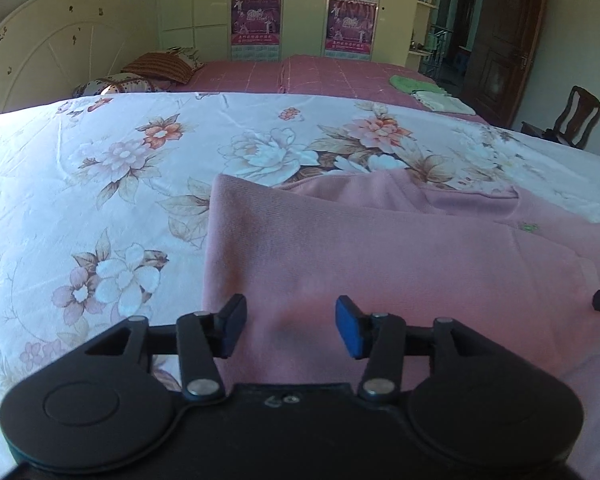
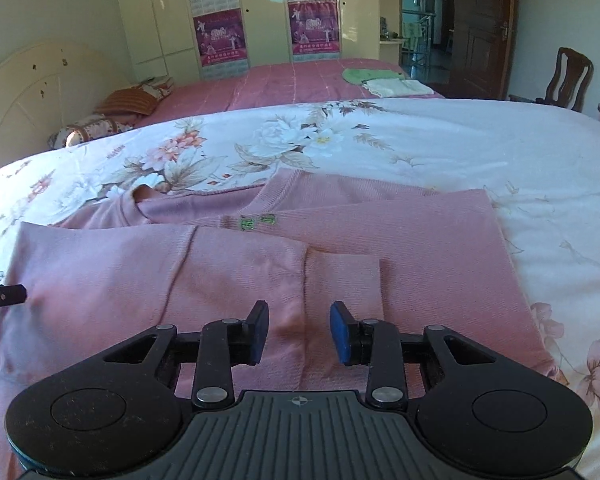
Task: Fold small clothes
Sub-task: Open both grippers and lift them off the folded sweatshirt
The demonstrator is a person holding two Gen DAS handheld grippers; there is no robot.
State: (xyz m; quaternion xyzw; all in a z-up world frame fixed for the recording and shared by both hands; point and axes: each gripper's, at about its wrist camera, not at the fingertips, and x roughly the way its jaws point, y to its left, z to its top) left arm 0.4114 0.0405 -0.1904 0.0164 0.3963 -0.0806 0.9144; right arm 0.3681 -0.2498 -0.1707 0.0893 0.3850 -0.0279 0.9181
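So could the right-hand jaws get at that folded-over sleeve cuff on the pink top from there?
Probably yes. The right gripper has its jaws open just above the pink sweater, and the sleeve cuff lies flat right ahead with nothing lying over it or between them.

A pink knitted sweater [image 2: 260,264] lies on the floral bedsheet [image 2: 420,140] toward its near edge. Behind it, near the bed's far right corner, lie a green cloth [image 2: 368,75] and a white folded cloth [image 2: 396,87].

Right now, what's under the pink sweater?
The pink sweater lies on the floral bedsheet, which shows all around it. Anything beneath its folded layers is covered.
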